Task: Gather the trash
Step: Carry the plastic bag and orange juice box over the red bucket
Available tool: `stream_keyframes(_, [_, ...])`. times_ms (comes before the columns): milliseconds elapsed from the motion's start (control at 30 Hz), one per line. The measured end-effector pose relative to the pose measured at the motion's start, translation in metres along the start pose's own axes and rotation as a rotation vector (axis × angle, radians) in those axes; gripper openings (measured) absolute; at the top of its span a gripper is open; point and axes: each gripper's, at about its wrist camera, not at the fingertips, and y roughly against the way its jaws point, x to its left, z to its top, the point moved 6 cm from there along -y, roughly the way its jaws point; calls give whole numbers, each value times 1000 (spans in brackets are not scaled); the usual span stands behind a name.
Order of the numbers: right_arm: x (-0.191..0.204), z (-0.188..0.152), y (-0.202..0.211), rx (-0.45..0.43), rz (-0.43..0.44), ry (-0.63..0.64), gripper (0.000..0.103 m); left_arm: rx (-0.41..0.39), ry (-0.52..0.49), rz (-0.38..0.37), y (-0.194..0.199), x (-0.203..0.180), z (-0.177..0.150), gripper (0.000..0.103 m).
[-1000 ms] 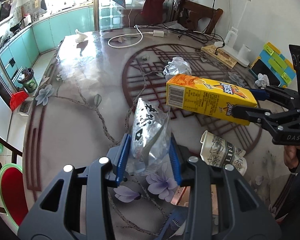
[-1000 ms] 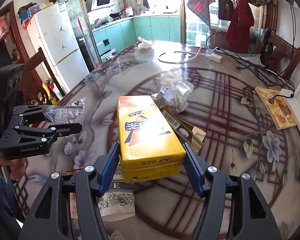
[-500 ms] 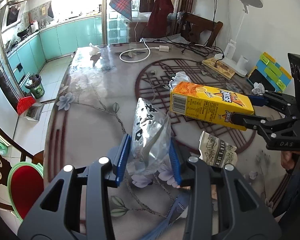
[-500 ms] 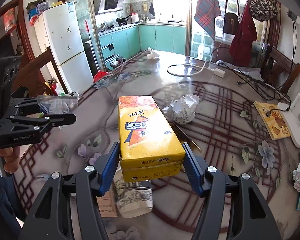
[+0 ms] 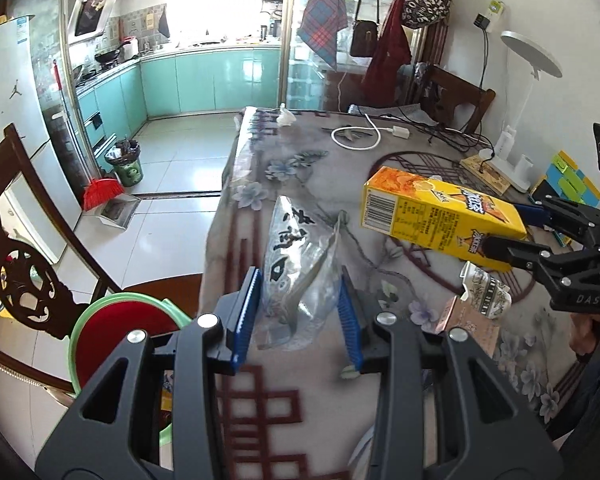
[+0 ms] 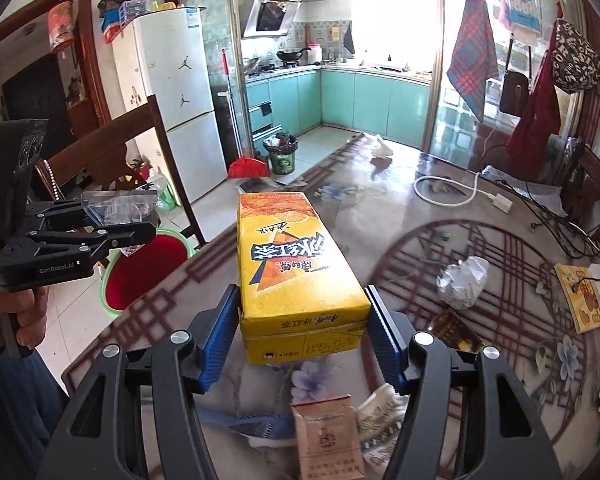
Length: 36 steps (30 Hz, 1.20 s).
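Teal kitchen cabinets point(image 6: 380, 100), white fridge point(image 6: 180, 92), bright window point(image 6: 392, 4), tiled floor point(image 5: 172, 160).

The bin point(image 5: 128, 332) stands beside the table point(image 5: 284, 412), apparently tucked against a chair point(image 5: 28, 280) at its left.

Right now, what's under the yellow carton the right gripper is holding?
Below the yellow carton lies the floral table; nearer the camera, a cigarette pack and crumpled paper cup. The tabletop directly beneath is hidden.

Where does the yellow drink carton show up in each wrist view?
Left wrist: yellow carton at right of centre, clamped in the right gripper above the table.
Right wrist: carton at centre, between that gripper's own blue pads.
Shared landmark: green bin with red liner, lower left in both.
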Motion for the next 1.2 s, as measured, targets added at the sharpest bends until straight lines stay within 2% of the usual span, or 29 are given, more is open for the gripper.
stream_keyframes(267, [75,30,-40,8,95,60,59,-41,97,64,31,74,-6,37])
stream_keyframes(633, [175,53,-107,46,214,127,59,-119,328,128,71,189,-16,37])
stream_keyframes(867, [224,50,-151,89,267,171,59,-118,359,165,71,224,-21,37])
stream_keyframes(1200, [246,34,-196,152,291,201,57,-85,412,115,46,244,-35,37])
